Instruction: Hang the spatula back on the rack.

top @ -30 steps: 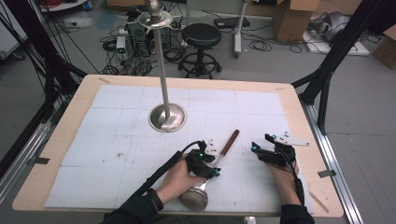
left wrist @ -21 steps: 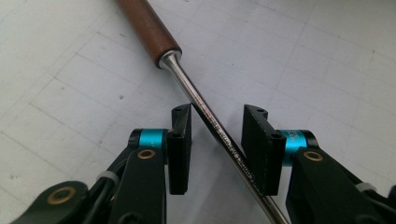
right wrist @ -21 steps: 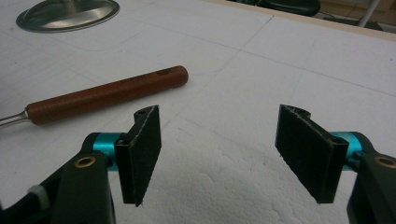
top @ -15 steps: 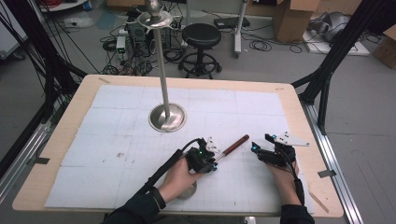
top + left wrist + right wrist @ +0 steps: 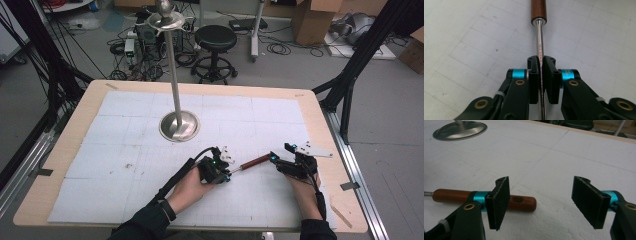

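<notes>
A utensil with a thin metal shaft (image 5: 539,37) and a brown wooden handle (image 5: 256,161) lies low over the white mat. My left gripper (image 5: 223,172) is shut on the shaft, and in the left gripper view the jaws (image 5: 541,62) pinch it just below the wooden handle (image 5: 538,10). The utensil's other end is hidden under the left hand. My right gripper (image 5: 281,152) stands open at the handle's free end. In the right gripper view (image 5: 541,181) the handle (image 5: 521,203), with a hole near its tip, lies behind the left jaw and not between the jaws.
A metal stand with a round base (image 5: 179,125) and a tall pole (image 5: 172,60) rises at the middle of the mat (image 5: 125,130); its base (image 5: 460,129) lies far ahead of the right gripper. A black stool (image 5: 215,37) and cables sit beyond the table's far edge.
The left gripper has turned the utensil so its wooden handle swung down and right, toward the right gripper. The metal bowl end seen before is now under the left hand. The right gripper stayed put.
</notes>
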`<state>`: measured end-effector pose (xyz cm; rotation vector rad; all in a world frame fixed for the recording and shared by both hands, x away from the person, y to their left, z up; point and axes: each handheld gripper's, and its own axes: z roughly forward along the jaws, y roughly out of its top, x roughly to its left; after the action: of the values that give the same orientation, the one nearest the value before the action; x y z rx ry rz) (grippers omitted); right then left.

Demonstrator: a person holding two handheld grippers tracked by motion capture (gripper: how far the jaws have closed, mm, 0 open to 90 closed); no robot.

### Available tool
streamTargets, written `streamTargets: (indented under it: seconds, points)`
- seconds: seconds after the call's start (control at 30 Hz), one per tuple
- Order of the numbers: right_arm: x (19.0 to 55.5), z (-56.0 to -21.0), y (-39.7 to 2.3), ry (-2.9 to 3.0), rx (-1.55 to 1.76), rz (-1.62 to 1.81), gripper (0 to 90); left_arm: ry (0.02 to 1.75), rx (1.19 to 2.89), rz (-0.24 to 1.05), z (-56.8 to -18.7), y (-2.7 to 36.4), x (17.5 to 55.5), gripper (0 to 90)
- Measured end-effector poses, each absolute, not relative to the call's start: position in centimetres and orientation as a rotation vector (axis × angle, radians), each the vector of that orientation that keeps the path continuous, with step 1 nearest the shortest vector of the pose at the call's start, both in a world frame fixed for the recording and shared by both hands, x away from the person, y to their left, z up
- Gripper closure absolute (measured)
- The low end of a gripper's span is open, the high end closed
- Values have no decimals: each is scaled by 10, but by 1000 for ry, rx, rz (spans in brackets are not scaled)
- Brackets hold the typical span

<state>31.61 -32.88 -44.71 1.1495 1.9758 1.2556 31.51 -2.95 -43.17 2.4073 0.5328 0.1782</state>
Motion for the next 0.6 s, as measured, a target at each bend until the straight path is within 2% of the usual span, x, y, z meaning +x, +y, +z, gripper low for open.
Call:
streamTargets:
  seconds: [0.3, 0.5, 0.6]
  points:
    - [316, -447, -330, 1961, 1158, 1258, 306, 527, 2432, 181, -430, -32, 316, 840]
    - [316, -446, -332, 1928, 1155, 1276, 306, 525, 2427, 115, -428, -26, 321, 843]
    - [315, -445, -332, 1909, 1148, 1280, 308, 515, 2441, 125, -427, -23, 322, 844]
